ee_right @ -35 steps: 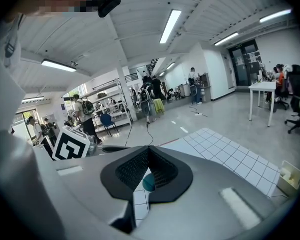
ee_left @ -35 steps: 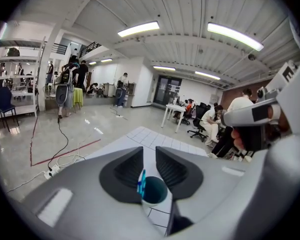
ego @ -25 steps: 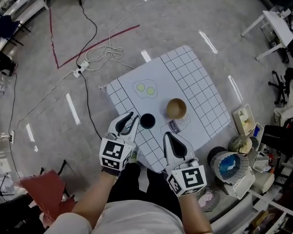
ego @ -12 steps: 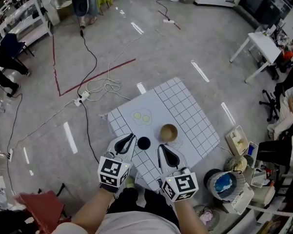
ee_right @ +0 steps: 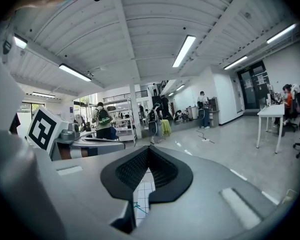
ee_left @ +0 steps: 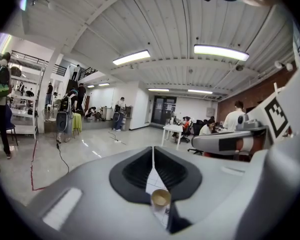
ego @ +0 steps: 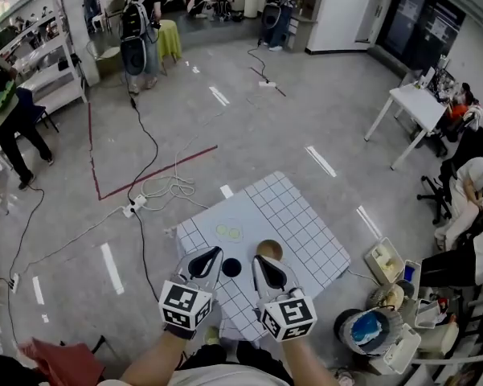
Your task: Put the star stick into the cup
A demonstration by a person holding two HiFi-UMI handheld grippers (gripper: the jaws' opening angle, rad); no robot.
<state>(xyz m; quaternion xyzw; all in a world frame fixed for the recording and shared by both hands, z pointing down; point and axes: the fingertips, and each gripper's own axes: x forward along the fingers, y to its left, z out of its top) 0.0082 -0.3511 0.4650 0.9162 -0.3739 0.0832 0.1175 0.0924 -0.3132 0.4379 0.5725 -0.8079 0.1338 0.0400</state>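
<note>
A white gridded table (ego: 293, 215) stands on the floor below me. On it sits a brown cup (ego: 268, 251), with a black round object (ego: 231, 268) to its left. My left gripper (ego: 216, 251) hovers over the table's near left part, jaws shut and empty. My right gripper (ego: 255, 259) hangs just near of the cup, also shut and empty. In the left gripper view the shut jaws (ee_left: 153, 149) frame the cup (ee_left: 160, 198) below. Beneath the shut jaws (ee_right: 149, 149) in the right gripper view, a thin teal line (ee_right: 137, 206) lies on the grid. I cannot make out a star stick for certain.
Two yellow-green circles (ego: 229, 232) are printed on the table. White cables (ego: 165, 190) and red tape (ego: 157, 175) lie on the floor to the left. Bins and clutter (ego: 382, 316) crowd the right. A white desk (ego: 410, 107) and seated people are farther right.
The head view has lifted, so the table looks smaller and more of the room shows. Both grippers stay shut and now sit closer together over the table's near edge.
</note>
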